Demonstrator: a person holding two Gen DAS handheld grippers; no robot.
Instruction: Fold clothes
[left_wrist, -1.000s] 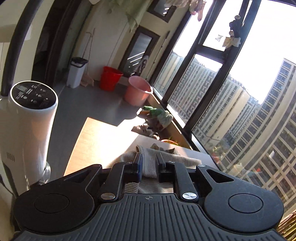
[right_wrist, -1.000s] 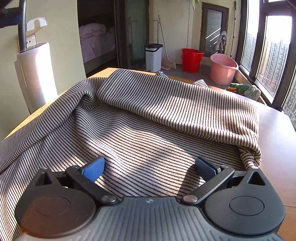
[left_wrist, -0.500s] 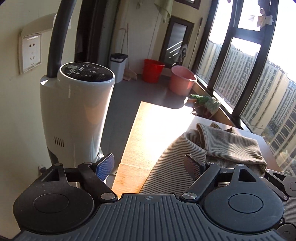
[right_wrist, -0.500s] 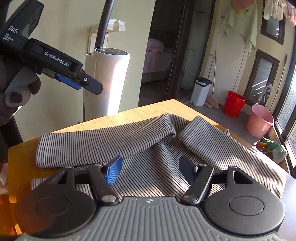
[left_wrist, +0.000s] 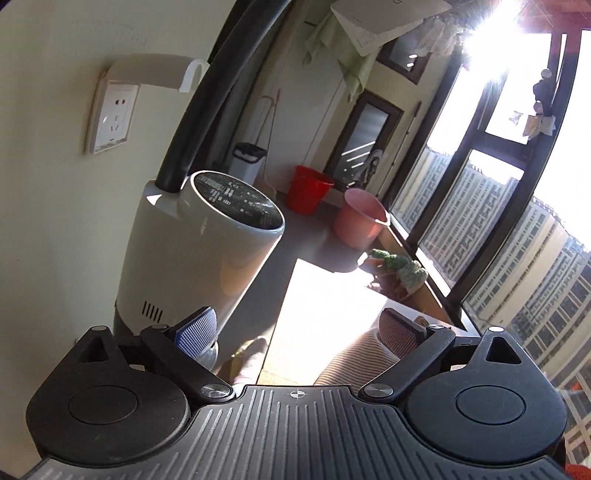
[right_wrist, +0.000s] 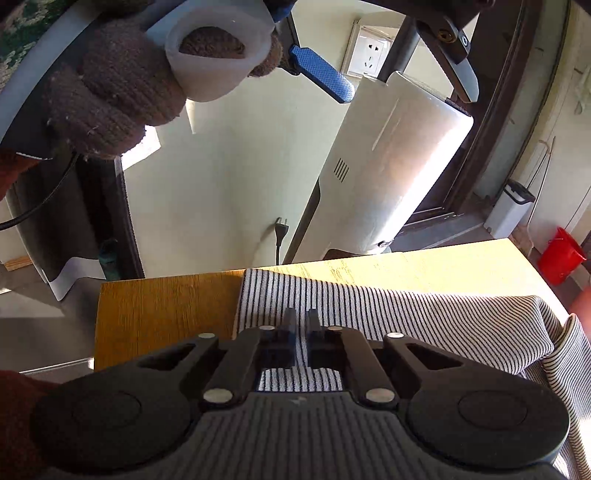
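A black-and-white striped garment (right_wrist: 424, 314) lies spread on the wooden table (right_wrist: 159, 306), its folded edge near the table's left end. My right gripper (right_wrist: 302, 325) is shut on the garment's edge, the cloth pinched between its fingers. Only a small strip of the striped garment (left_wrist: 343, 363) shows in the left wrist view, under the right finger. My left gripper (left_wrist: 295, 330) is open and raised above the table with nothing in it. It also appears high in the right wrist view as the left gripper (right_wrist: 391, 70), held by a hand in a brown knit glove (right_wrist: 110, 96).
A white cylindrical appliance (left_wrist: 199, 254) with a black hose stands beside the table's left edge, below a wall socket (left_wrist: 110, 118). On the floor beyond are a red bucket (left_wrist: 308, 188), a pink bucket (left_wrist: 358, 218) and a white bin (left_wrist: 247, 162). Large windows run along the right.
My right gripper has moved to the garment's left edge and shut on it. My left gripper has let go of the cloth, opened and risen above the table.
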